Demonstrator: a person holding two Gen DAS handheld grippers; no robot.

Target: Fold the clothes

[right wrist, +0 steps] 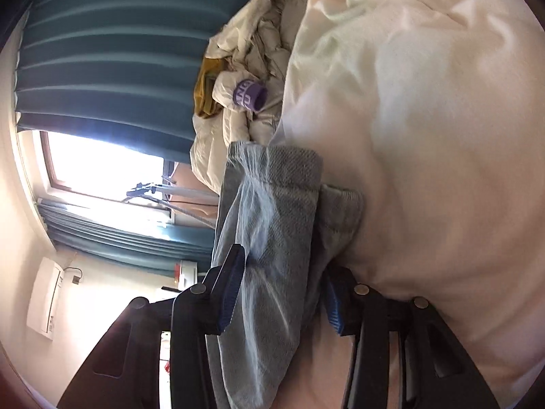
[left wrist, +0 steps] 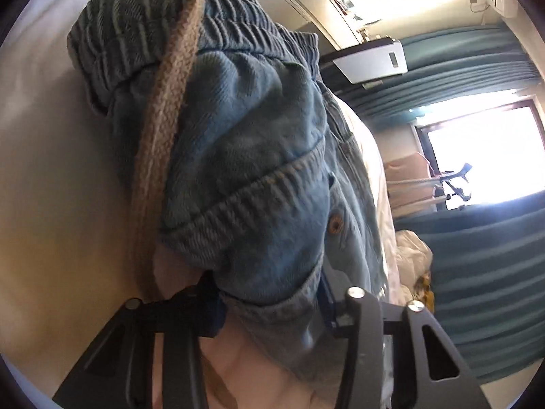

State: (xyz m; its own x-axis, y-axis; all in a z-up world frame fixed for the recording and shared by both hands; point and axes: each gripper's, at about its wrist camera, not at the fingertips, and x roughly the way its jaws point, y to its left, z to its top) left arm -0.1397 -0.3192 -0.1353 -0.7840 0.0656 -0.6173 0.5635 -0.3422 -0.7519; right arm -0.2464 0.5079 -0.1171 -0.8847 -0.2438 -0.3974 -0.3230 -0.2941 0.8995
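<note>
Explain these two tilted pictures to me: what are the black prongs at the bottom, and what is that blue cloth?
No robot arm here: a person holds a handheld gripper in each hand, and each carries a wide-angle camera looking along its two fingers. The pictures look tilted because the grippers are rolled sideways.

The left wrist view shows the left gripper. Its black prongs are the fingers, with blue pads. They are closed on a pair of blue denim shorts, with an elastic waistband, a tan drawstring and a small brown button.

The right wrist view shows the right gripper pinching another, inside-out part of what looks like the same shorts.

Beneath lies a white bedsheet. Beyond it sit a crumpled cream garment and a purple cuff-like item, with teal curtains and a bright window behind.
</note>
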